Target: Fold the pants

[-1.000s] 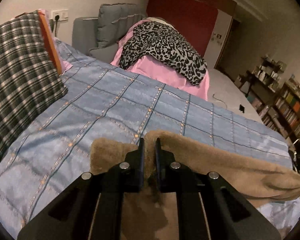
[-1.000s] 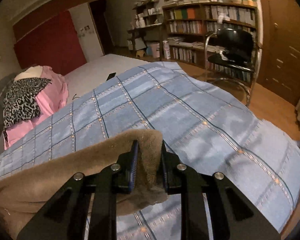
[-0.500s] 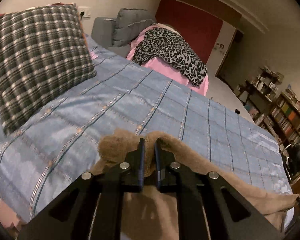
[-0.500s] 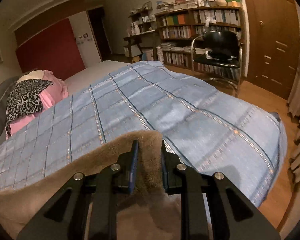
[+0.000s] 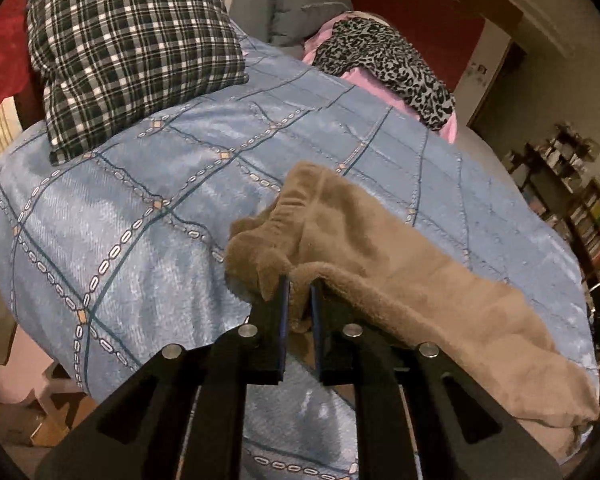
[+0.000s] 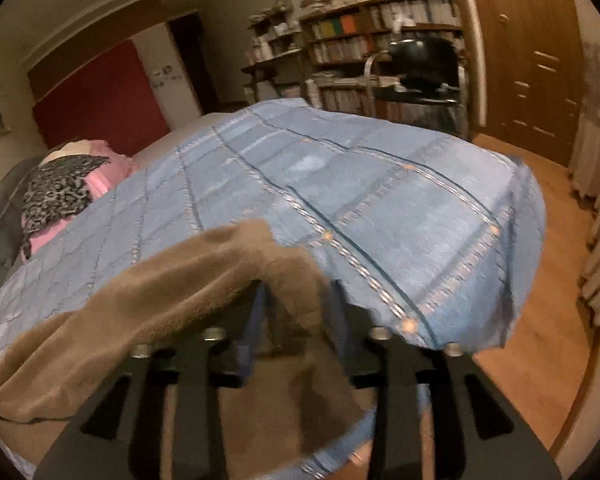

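The tan fleece pants (image 5: 400, 280) hang stretched above the near edge of the blue checked bedspread (image 5: 140, 200). My left gripper (image 5: 299, 284) is shut on the gathered waistband end. In the right wrist view the pants (image 6: 140, 300) drape over my right gripper (image 6: 296, 296), whose jaws stand wide apart with the leg end hanging loose between them. The right view is blurred.
A plaid pillow (image 5: 128, 40) lies at the head of the bed. Pink and leopard-print bedding (image 5: 388, 56) is piled beyond. A black chair (image 6: 424, 76), bookshelves (image 6: 360, 40) and a wooden wardrobe (image 6: 532, 60) stand past the foot of the bed.
Both grippers rose and pulled back from the bed. The right jaws opened and let go of the leg end. The left stays clamped on the waistband.
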The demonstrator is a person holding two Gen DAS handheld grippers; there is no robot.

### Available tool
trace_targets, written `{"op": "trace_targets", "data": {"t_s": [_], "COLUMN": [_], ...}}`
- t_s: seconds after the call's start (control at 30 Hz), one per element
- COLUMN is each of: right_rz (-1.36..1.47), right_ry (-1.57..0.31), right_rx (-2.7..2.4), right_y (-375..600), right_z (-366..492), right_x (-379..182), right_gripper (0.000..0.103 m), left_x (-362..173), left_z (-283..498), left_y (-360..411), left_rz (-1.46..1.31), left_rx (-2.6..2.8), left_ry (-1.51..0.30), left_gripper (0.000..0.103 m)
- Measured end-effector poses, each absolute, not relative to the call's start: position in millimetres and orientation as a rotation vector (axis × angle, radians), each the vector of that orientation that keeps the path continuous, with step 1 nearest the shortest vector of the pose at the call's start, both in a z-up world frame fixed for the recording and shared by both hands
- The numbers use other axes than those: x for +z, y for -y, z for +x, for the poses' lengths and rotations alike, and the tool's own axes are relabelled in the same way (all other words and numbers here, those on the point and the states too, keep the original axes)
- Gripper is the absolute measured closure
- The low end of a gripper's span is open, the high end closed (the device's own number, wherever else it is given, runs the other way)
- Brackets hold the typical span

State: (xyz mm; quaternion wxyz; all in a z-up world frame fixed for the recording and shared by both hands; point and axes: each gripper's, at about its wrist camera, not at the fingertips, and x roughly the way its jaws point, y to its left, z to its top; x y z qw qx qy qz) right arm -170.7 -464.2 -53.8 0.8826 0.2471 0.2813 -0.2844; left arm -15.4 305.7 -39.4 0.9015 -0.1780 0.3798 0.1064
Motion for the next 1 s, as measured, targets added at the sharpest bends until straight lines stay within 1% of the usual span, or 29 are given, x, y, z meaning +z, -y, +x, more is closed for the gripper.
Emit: {"op": "trace_targets", "data": {"t_s": [0.07,0.13,0.17,0.27,0.33,0.37,0.4,0.43,0.47,0.5,0.53,0.6,0.63,0.8,0.9,0.93,1.0], "right_rz": [0.526,0.551,0.577,0.718,0.832,0.861,0.899,0.921,0.942,0.968,0.99,1.032,1.055,1.141,1.138,1.132,1.12], "right_ry": [-0.588,-0.586,-0.581,-0.569,-0.555,-0.555,-0.552,-0.551,-0.552,-0.554,-0.562,-0.579,-0.588,-0.607,-0.622,-0.619,-0.612], "right_rx": [-0.601,-0.614,-0.613,-0.579,-0.516,-0.493,-0.459,-0.437,-0.416,-0.387,-0.366,-0.342,-0.342,-0.368,-0.382,-0.386,-0.388], "right_y": [463.5,466.2,468.0,475.2,478.5,478.5,477.3,477.5,476.4,475.9,475.6,475.7,477.0,479.3,479.0,479.3,478.6], "right_z": [-180.6,-188.0,-191.1,-198.2,-198.7,-197.2,-194.3,-191.3,-187.5,-182.0,-176.2,-164.2,-159.3,-139.6,-130.2,-127.5,-121.0], "right_x": [-55.0,-54.6,-54.2,-55.9,-57.7,-57.8,-57.9,-57.6,-57.3,-58.0,-59.3,-64.0,-67.7,-89.4,-96.6,-96.7,-94.3], "right_gripper": [0.058,0.057,0.057,0.056,0.056,0.054,0.049,0.045,0.041,0.04,0.04,0.04,0.04,0.04,0.04,0.041,0.047], "left_x": [-40.7,-40.1,-39.7,-38.2,-37.6,-36.8,-36.2,-35.5,-34.1,-32.9,-32.2,-32.4,-33.7,-46.8,-53.8,-55.7,-57.9], "left_z": [-15.7,-16.0,-16.3,-19.2,-22.8,-24.9,-26.9,-29.1,-31.9,-34.3,-35.6,-38.1,-38.4,-39.3,-36.2,-34.1,-30.9], "left_y": [-304.7,-305.0,-305.6,-306.6,-309.1,-308.8,-309.3,-309.8,-310.2,-310.8,-310.7,-311.0,-311.4,-313.7,-307.9,-304.2,-297.4], "left_rz": [-0.365,-0.369,-0.375,-0.388,-0.403,-0.407,-0.41,-0.411,-0.414,-0.418,-0.421,-0.453,-0.476,-0.613,-0.628,-0.62,-0.617], "left_rx": [0.221,0.229,0.229,0.236,0.233,0.232,0.231,0.23,0.226,0.219,0.213,0.184,0.168,0.104,0.063,0.051,0.026], "left_ry": [-0.79,-0.79,-0.791,-0.795,-0.799,-0.797,-0.795,-0.793,-0.787,-0.783,-0.781,-0.787,-0.796,-0.837,-0.853,-0.863,-0.873], "left_gripper": [0.088,0.078,0.077,0.067,0.057,0.054,0.047,0.043,0.042,0.037,0.03,0.022,0.02,0.019,0.019,0.019,0.019]}}
